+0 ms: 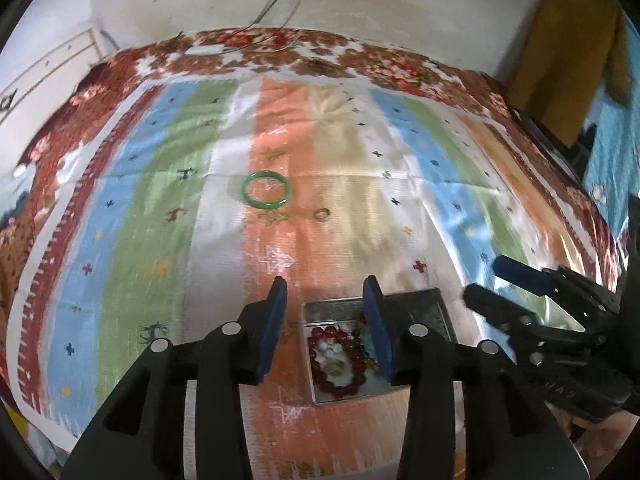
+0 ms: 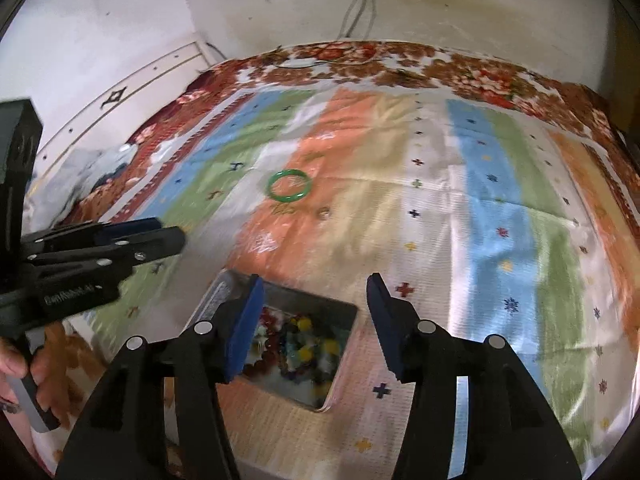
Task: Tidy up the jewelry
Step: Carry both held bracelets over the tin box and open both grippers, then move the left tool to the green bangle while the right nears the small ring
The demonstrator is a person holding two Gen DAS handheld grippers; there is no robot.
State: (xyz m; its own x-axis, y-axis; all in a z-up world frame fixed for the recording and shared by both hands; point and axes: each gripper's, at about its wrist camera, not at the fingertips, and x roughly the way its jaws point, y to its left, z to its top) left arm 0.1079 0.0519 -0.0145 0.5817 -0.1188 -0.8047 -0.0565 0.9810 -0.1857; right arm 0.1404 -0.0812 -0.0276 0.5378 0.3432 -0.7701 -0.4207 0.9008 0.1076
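Note:
A green bangle (image 1: 265,190) lies on the striped cloth, ahead of both grippers; it also shows in the right wrist view (image 2: 289,186). A small ring (image 1: 321,213) lies just right of it, seen too in the right wrist view (image 2: 323,212). A metal tin (image 1: 424,308) near me holds red and mixed bead bracelets (image 1: 338,356); the right wrist view shows the tin (image 2: 224,288) too. My left gripper (image 1: 326,292) is open and empty above the tin's left part. My right gripper (image 2: 316,288) is open and empty above the tin.
The striped cloth (image 1: 120,220) covers a bed with a floral sheet (image 1: 360,56) at the far edge. A wall with hanging cables (image 2: 360,4) is behind. A yellow-brown garment (image 1: 568,60) hangs at the right. White furniture (image 2: 100,92) stands at the left.

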